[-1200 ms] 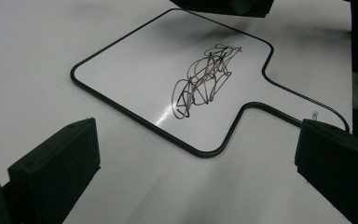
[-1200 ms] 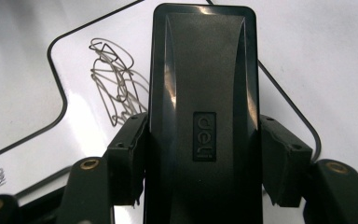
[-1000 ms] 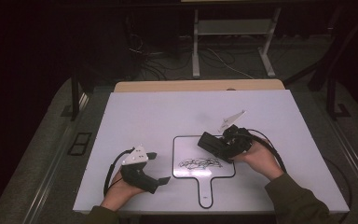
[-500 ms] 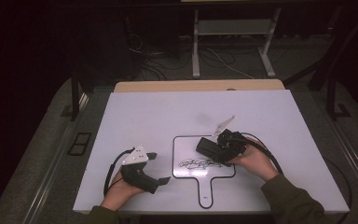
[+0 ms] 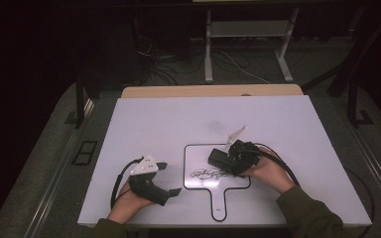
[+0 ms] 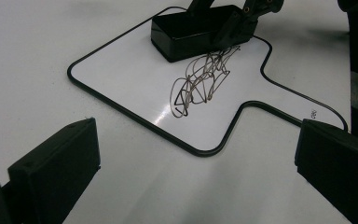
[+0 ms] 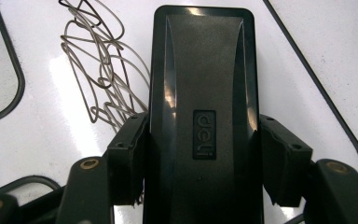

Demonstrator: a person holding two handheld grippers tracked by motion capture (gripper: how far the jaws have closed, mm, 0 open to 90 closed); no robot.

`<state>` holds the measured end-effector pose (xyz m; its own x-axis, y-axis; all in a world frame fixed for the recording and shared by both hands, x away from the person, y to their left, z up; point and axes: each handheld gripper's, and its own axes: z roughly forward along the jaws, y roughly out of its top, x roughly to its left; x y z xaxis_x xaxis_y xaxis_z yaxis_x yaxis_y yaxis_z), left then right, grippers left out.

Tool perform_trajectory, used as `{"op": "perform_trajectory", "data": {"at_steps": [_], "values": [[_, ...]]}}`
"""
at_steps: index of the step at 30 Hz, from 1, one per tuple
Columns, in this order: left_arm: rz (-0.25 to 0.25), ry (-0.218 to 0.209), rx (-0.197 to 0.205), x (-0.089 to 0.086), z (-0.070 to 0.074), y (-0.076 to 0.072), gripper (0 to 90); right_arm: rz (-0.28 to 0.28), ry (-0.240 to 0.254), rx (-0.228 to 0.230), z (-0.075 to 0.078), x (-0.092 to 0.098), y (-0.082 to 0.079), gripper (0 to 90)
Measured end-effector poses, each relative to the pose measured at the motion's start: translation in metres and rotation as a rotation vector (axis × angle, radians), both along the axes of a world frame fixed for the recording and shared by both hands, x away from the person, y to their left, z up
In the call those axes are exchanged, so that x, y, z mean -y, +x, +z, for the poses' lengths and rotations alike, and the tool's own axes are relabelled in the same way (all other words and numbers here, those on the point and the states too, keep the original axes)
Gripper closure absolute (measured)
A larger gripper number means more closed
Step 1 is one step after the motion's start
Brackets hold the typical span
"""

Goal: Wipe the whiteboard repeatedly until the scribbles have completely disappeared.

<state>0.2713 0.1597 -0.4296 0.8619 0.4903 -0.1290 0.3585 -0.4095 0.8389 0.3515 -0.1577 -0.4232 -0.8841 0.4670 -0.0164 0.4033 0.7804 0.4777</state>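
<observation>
My left gripper (image 5: 171,178): black body, grey three-cornered plate, looped black cable. My right gripper (image 7: 200,154): black blocky jaws, brass-coloured screws, black cable. Sleeves (image 5: 305,213): dark olive.

Right gripper (image 5: 217,159) fingers clamped, left gripper (image 5: 171,178) fingers apart.

- White table (image 5: 168,124) under bright light; room beyond dark.
- Wooden edge (image 5: 178,91) at the table's far side.
- Grey floor (image 5: 44,163); white metal stand (image 5: 248,44) and loose cables (image 5: 163,64) behind.
</observation>
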Motion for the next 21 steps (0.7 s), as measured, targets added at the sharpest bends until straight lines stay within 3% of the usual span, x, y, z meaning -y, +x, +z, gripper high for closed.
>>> {"op": "perform_trajectory", "data": {"at_steps": [13,16,18,21], "values": [[-0.001,0.0,-0.001,0.0,0.0,0.0,0.0,0.027,-0.005,-0.002,0.0,-0.007,-0.007,38.5],[0.0,0.0,-0.002,0.0,0.0,0.0,0.0,0.062,-0.022,0.009,0.001,-0.007,-0.008,38.4],[0.0,0.0,-0.002,0.0,0.0,0.0,0.0,0.053,-0.009,-0.006,0.001,-0.009,-0.012,38.5],[0.0,0.001,-0.001,0.0,0.0,0.0,0.0,0.071,-0.027,0.003,0.001,-0.007,-0.013,38.5]]}}
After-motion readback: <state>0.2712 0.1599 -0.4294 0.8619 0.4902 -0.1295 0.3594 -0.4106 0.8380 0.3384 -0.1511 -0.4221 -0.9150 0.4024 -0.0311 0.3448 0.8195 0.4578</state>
